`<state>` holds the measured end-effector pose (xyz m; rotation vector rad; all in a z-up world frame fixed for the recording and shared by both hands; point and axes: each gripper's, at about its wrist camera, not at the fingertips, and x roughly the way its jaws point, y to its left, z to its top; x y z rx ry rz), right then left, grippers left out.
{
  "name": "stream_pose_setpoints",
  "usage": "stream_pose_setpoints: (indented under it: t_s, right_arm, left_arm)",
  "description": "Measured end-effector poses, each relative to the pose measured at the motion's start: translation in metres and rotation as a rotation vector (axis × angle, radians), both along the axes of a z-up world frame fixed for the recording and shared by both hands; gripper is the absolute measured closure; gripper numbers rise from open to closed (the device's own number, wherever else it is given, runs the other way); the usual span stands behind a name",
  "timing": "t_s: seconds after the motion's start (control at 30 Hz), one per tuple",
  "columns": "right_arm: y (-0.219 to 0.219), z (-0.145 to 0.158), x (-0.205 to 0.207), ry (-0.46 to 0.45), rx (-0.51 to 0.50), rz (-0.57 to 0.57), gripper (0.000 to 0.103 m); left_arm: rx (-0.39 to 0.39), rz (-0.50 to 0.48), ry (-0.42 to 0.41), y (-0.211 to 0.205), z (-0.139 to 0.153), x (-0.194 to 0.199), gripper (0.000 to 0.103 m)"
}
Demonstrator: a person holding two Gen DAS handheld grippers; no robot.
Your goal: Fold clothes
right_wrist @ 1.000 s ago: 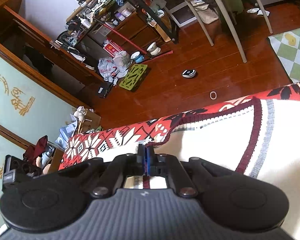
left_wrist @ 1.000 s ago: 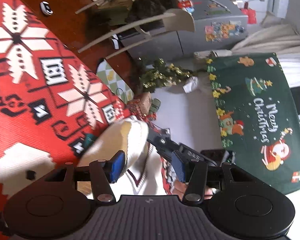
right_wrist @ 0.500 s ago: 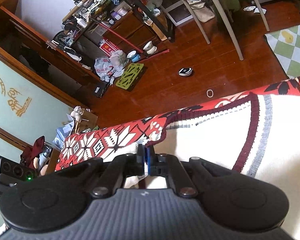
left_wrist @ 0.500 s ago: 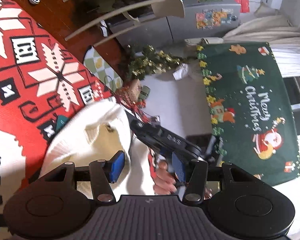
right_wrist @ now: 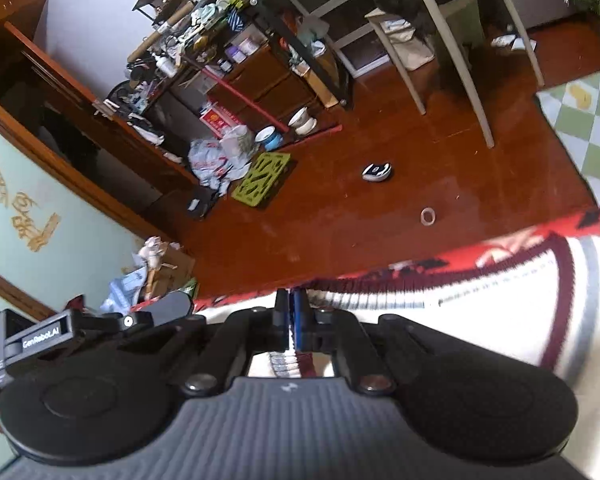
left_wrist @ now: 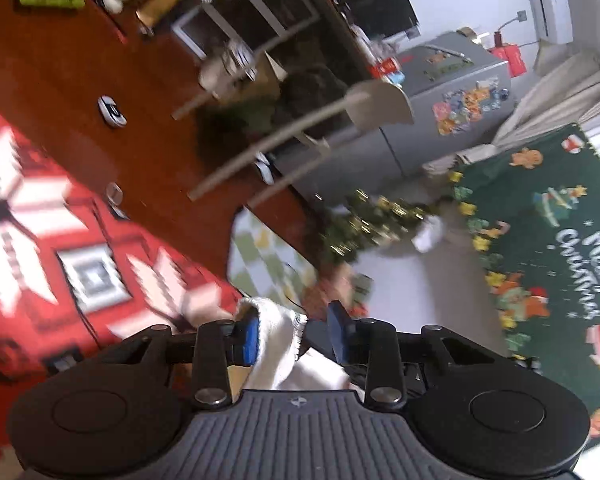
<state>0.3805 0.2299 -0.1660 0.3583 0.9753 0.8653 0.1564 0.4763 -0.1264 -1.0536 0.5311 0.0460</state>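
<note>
Knitwear is lying across the red snowflake blanket (left_wrist: 32, 240) near its edge: I am pinching the cream sweater (right_wrist: 480, 320) by its striped hem in my right gripper (right_wrist: 291, 320), pads fully together. My left gripper (left_wrist: 292, 334) is closing around a white cuff (left_wrist: 276, 336), though blur hides whether the far pad is touching. If that cuff is slipping free, the fold is going crooked.

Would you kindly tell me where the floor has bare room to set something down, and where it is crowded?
Bare wood floor lies open between the chair legs, the checked rug and the red blanket's edge; only a small round gadget and a ring sit there. It is crowded along the shelves, by the bags and green mat.
</note>
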Motion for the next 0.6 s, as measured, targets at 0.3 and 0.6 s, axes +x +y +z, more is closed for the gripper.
stream_pose_setpoints:
  t_s: [0.3,0.6]
  right_arm:
    - [0.049,0.005,-0.011,-0.123,-0.105,0.006,0.1]
    - [0.059,0.029,-0.069,-0.201,-0.166,0.201,0.1]
  left_arm:
    - [0.139,0.052,0.117,0.011,-0.02,0.005,0.095]
    - [0.041,-0.094,0.068,0.034,-0.003,0.001,0.064]
